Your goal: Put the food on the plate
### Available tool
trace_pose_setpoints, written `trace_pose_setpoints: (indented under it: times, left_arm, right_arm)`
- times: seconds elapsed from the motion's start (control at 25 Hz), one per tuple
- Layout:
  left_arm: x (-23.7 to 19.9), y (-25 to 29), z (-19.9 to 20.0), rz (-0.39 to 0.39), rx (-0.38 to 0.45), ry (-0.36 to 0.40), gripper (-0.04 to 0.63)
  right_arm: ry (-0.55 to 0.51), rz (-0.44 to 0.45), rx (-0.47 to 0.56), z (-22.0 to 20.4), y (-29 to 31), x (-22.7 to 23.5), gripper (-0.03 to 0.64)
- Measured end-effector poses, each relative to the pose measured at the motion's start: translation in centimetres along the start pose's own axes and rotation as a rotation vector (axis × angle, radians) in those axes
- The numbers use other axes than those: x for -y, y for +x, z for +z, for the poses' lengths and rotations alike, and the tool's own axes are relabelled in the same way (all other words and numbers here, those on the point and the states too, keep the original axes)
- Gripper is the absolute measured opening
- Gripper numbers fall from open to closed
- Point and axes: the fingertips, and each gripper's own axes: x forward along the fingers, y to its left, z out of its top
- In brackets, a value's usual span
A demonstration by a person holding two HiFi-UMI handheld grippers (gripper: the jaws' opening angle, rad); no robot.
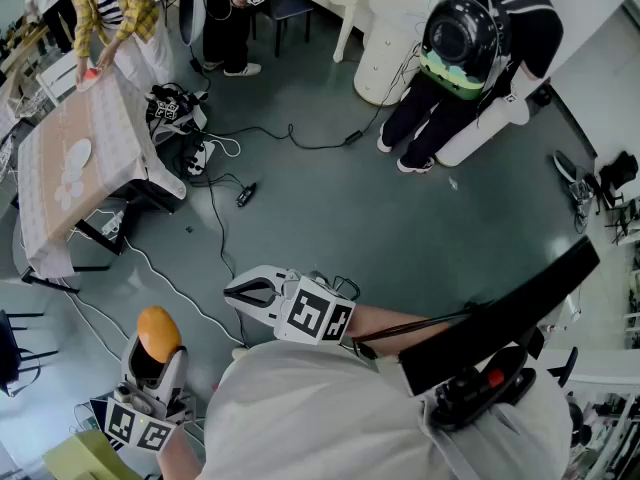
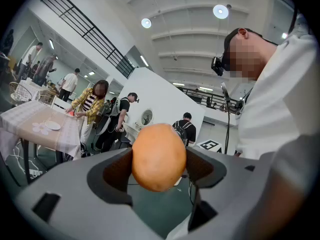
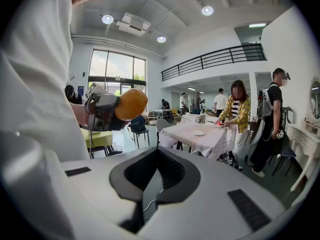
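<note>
An orange-brown oval piece of food (image 1: 158, 330) sits between the jaws of my left gripper (image 1: 156, 350) at the bottom left of the head view. The left gripper view shows the food (image 2: 158, 154) pressed from both sides by the grey jaws of that gripper (image 2: 159, 170). My right gripper (image 1: 232, 290) hangs over the floor in front of me, jaws shut and empty; its own view shows the jaws of this gripper (image 3: 151, 181) closed together. The white plate (image 1: 78, 153) lies on a cloth-covered table (image 1: 105, 128) far to the left, also visible as plate (image 3: 199, 133) and plate (image 2: 52, 126).
A person in a yellow plaid shirt (image 1: 115, 8) leans over the table's far end. Cables and a gripper (image 1: 175, 108) lie on the dark floor beside the table. A person with a backpack (image 1: 462, 38) stands at the upper right. A yellow-green chair (image 3: 97, 139) is near me.
</note>
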Motion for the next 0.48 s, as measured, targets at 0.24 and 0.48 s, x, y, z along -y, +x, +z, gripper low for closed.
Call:
trace_pose_setpoints:
  times: [0.24, 0.48]
  left_arm:
    - [1.3, -0.5, -0.6, 0.008, 0.001, 0.001, 0.344]
    - [2.5, -0.2, -1.0, 0.035, 0.022, 0.005, 0.344]
  right_arm:
    - [-0.001, 0.014, -0.001, -0.2, -1.1, -1.2, 0.011]
    - [-0.016, 0.032, -0.005, -0.6, -2.5, -1.4, 0.011]
